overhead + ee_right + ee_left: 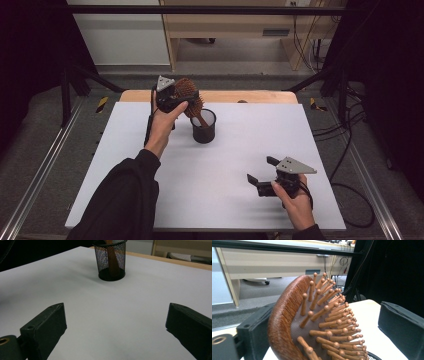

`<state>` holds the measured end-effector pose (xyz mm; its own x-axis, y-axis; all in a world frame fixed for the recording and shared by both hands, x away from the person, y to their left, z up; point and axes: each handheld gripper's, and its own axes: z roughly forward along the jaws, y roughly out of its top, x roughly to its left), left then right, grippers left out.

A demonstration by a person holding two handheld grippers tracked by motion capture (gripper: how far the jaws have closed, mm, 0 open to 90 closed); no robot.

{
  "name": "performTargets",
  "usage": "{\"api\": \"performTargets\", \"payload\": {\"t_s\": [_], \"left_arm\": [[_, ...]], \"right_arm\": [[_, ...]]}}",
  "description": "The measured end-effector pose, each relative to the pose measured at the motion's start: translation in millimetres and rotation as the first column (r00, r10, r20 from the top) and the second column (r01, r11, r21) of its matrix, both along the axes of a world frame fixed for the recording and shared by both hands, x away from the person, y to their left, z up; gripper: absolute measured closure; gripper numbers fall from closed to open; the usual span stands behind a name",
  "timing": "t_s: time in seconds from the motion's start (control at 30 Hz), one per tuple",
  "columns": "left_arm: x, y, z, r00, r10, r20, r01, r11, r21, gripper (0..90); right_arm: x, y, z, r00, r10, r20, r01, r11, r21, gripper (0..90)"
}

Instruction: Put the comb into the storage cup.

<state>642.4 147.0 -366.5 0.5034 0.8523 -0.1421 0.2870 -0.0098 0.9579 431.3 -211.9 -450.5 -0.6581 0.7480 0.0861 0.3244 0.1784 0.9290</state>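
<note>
Left hand-held gripper [176, 98], upper centre-left of the high view: jaws spread wide around the head of the wooden hairbrush [190, 97]. In the left gripper view the brush head [312, 322] sits between the jaws. Its back lies against or just beside the left jaw, can't tell which. The pegs point toward the right jaw, with a clear gap to it. So not pinched on the bristle side.

Brush handle goes down into the black mesh cup [204, 127], which stands upright on the white tabletop [225, 200] just right of and below the left gripper. In the right gripper view the handle [113, 260] shows through the mesh of the cup [111, 261] at top centre.

Right hand-held gripper [263, 175], lower right of the high view: jaws spread, nothing between them, held low over bare tabletop, well apart from the cup.
</note>
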Motion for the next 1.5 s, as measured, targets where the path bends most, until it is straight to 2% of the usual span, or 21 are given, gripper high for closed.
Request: {"api": "performTargets", "payload": {"t_s": [0.23, 0.4, 0.63, 0.9, 1.13, 1.5], "left_arm": [[-2.2, -1.2, -1.0, 1.0000, -0.003, 0.001, 0.003, 0.9999, 0.011, 2.7], [-5.3, 0.4, -1.6, 0.9998, 0.011, 0.017, -0.011, 0.9997, 0.021, 2.7], [-9.7, 5.8, -0.3, 0.9994, 0.017, 0.028, -0.018, 0.9998, 0.012, 2.7], [-20.7, 10.1, 1.9, 0.9983, 0.014, 0.056, -0.015, 0.9998, 0.012, 2.7], [-29.4, 11.6, 4.6, 0.9970, 0.018, 0.076, -0.020, 0.9993, 0.033, 2.7], [-47.1, 19.2, 5.8, 0.9966, 0.019, 0.080, -0.023, 0.9986, 0.048, 2.8]], "right_arm": [[0.0, 0.1, -0.1, 1.0000, 0.000, 0.000, 0.000, 1.0000, 0.000, 3.4], [0.1, 0.3, -0.2, 1.0000, 0.000, -0.001, 0.000, 1.0000, 0.000, 3.4], [-0.1, 0.7, -0.2, 1.0000, 0.003, -0.001, -0.003, 1.0000, -0.001, 3.4], [0.2, 0.7, -0.3, 1.0000, 0.003, -0.002, -0.003, 1.0000, -0.002, 3.4], [0.8, 1.1, -0.3, 1.0000, 0.007, -0.001, -0.007, 1.0000, -0.003, 3.4], [2.0, 1.3, -0.4, 0.9999, 0.011, -0.001, -0.011, 0.9999, -0.003, 3.4]]}}
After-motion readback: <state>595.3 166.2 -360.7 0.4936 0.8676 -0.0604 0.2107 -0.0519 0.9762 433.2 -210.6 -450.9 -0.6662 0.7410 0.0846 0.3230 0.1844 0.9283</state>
